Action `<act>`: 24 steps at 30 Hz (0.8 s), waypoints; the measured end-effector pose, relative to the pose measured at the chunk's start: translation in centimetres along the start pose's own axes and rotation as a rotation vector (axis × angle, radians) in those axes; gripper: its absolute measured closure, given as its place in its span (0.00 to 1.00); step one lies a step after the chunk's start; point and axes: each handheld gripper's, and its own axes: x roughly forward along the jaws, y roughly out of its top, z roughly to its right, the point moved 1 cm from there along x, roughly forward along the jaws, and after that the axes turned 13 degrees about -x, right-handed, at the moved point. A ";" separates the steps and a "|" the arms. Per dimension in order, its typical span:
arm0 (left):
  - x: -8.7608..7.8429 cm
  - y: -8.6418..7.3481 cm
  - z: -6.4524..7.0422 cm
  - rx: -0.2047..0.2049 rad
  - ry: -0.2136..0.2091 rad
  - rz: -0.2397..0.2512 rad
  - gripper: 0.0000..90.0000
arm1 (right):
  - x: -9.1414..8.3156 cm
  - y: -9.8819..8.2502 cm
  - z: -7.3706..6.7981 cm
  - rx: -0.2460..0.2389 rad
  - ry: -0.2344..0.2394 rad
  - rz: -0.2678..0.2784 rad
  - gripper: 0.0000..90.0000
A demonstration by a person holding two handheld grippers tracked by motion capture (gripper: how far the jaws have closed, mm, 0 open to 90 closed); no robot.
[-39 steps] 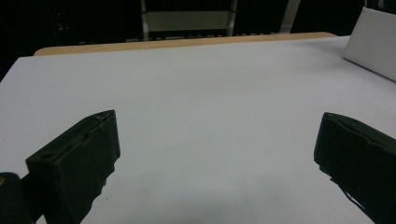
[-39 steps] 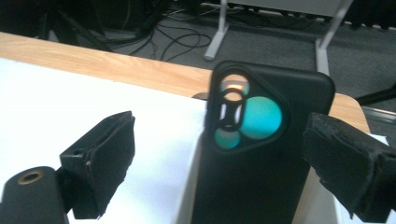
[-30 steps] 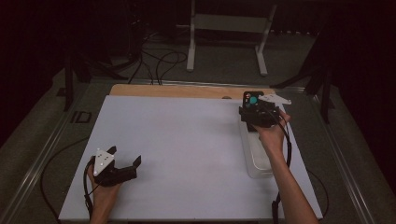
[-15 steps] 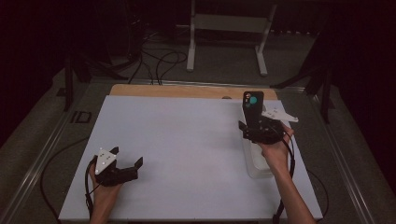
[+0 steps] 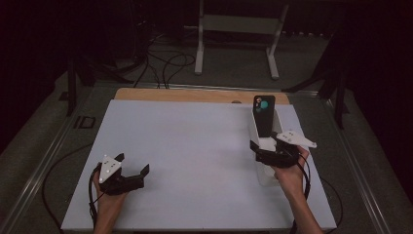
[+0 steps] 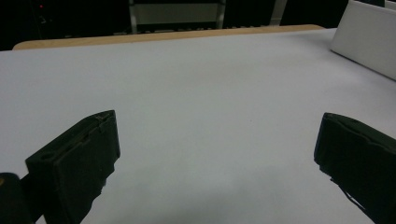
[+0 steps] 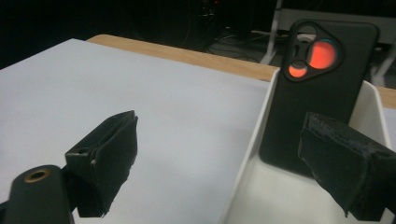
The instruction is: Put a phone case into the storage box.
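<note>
- The thing in hand is a black rectangular phone case [image 7: 322, 88] of matte plastic or rubber, with a rounded three-cornered camera cutout near its top. It stands upright inside a white, open-topped rectangular plastic bin [image 5: 261, 146] on the right side of the white tabletop [image 5: 195, 156], leaning against the bin's far end.
- It looks light, thin and a little flexible. A hard squeeze across the broad faces could bow it, and the smooth back may slip between hard pads.
- The best hold is probably across the two long edges, at mid-height or above, clear of the bin's rim. The cutout corner is the weakest part, so I would avoid it.
- The bin seems to hold nothing but the case. Its walls are thin and it looks light, so a sideways tug on the case could drag or tip it.
- The right tongs [image 7: 219, 168] are spread wide and pinch nothing. One jaw is over the tabletop outside the bin wall, the other over the bin's inside, in front of the case's lower edge.
- The left tongs [image 6: 215, 163] are also spread and empty, low over bare tabletop at the near left, well apart from the bin.
</note>
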 end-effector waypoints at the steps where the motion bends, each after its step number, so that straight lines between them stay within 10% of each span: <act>1: 0.0 0.0 0.0 0.000 -0.001 0.004 0.01 | -0.1 -0.2 -0.2 -0.002 0.002 -0.006 0.13; 24: -0.6 0.3 0.2 0.012 -0.036 0.018 0.01 | -4.4 -5.3 -1.8 -0.056 -0.021 0.120 0.13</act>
